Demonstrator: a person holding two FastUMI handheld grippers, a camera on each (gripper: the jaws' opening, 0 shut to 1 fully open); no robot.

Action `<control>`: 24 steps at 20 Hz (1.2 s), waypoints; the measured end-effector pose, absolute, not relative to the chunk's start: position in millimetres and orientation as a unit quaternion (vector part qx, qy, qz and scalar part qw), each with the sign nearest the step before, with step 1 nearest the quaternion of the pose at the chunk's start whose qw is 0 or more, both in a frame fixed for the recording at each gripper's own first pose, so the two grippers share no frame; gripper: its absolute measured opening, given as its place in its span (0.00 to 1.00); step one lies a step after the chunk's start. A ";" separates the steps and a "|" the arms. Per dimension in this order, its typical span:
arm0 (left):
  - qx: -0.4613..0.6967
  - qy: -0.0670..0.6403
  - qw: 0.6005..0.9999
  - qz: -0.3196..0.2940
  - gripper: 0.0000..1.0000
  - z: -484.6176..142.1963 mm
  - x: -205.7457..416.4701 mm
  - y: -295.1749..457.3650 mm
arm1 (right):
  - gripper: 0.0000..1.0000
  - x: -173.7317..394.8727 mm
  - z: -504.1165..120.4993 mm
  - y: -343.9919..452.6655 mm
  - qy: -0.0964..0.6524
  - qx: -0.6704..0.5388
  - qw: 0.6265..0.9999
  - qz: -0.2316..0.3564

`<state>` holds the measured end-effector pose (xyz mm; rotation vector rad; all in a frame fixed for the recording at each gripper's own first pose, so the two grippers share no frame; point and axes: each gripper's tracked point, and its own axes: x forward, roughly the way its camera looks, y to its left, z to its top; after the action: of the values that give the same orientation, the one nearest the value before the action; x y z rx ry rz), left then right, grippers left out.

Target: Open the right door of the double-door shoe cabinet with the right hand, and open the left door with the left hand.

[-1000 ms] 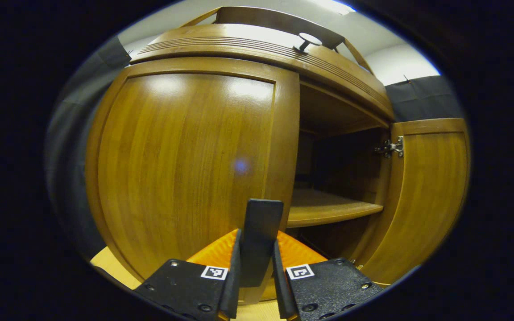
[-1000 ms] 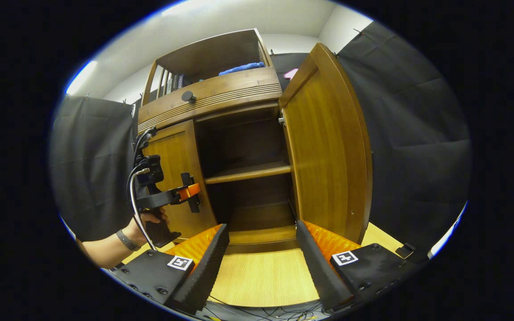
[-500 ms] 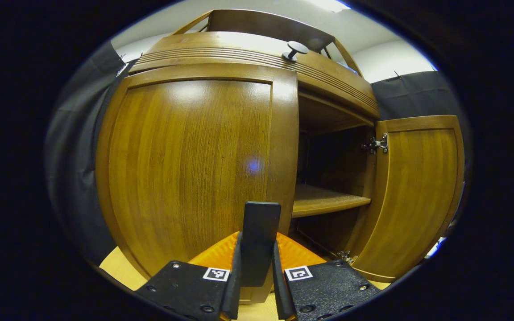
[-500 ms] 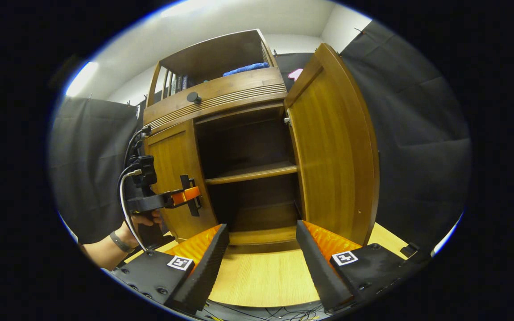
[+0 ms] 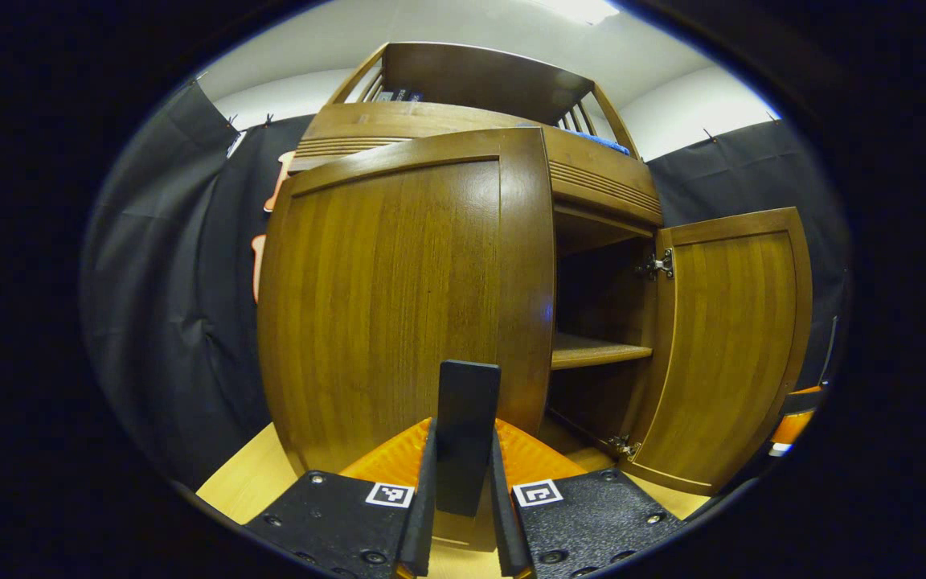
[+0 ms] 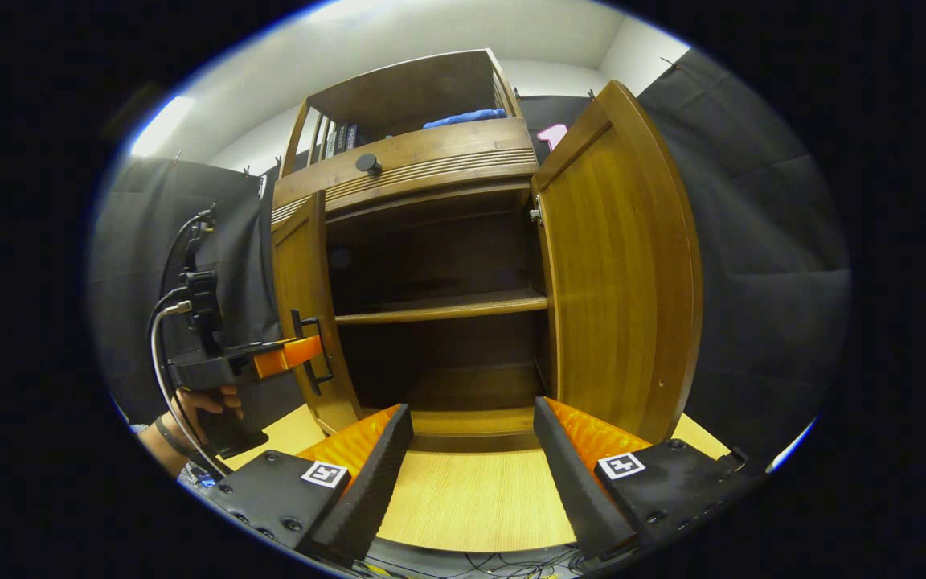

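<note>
The wooden shoe cabinet [image 6: 431, 169] stands ahead with both doors swung out. In the left gripper view the left door [image 5: 399, 297] faces me, and my left gripper [image 5: 463, 498] is shut on its dark bar handle [image 5: 467, 418]. The right door [image 5: 724, 338] hangs wide open beyond it. In the right gripper view the left door [image 6: 302, 305] is seen nearly edge-on, with the left gripper [image 6: 306, 354] clamped on the handle [image 6: 314, 358] and a hand [image 6: 206, 398] behind it. The right door [image 6: 616, 289] stands open at the right. My right gripper [image 6: 471, 458] is open, holding nothing, in front of the cabinet's bottom.
Inside the cabinet a middle shelf [image 6: 447, 305] and a dark floor panel [image 6: 463, 394] show. A round knob [image 6: 366, 163] sits on the drawer above, with books and a blue cloth [image 6: 463, 119] on top. Light wooden flooring [image 6: 471, 498] lies below; black cloth hangs on both sides.
The left door has swung outward with my left gripper on its handle, from nearly closed to well open. The right gripper and right door have hardly moved.
</note>
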<state>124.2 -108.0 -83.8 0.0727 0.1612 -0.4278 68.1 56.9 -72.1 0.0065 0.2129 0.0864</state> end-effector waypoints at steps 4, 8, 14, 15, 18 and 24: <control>0.047 0.070 0.979 -0.184 0.32 -76.3 109.3 -87.2 | 0.89 71.4 -76.5 62.3 0.111 0.001 0.992 0.054; 0.051 0.054 0.986 -0.147 0.31 -66.3 99.6 -65.5 | 0.98 75.6 -83.9 66.8 0.116 0.005 0.991 0.064; 0.061 0.046 0.993 -0.086 0.31 -52.7 81.2 -24.5 | 0.98 82.8 -89.3 76.9 0.122 0.012 0.989 0.082; 0.065 0.043 0.994 -0.075 0.31 -51.7 78.4 -16.8 | 0.98 84.4 -89.6 79.3 0.122 0.012 0.989 0.086; 0.053 0.037 0.996 -0.053 0.31 -49.1 78.1 1.7 | 0.92 88.6 -92.7 87.5 0.125 0.009 0.987 0.099; 0.063 0.027 0.998 -0.011 0.31 -40.7 74.2 43.6 | 0.98 97.8 -96.8 108.0 0.129 0.008 0.984 0.124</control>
<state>74.2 43.6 -40.7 0.1270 0.0537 -0.0212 97.8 108.0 -96.8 0.0167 0.2597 0.2488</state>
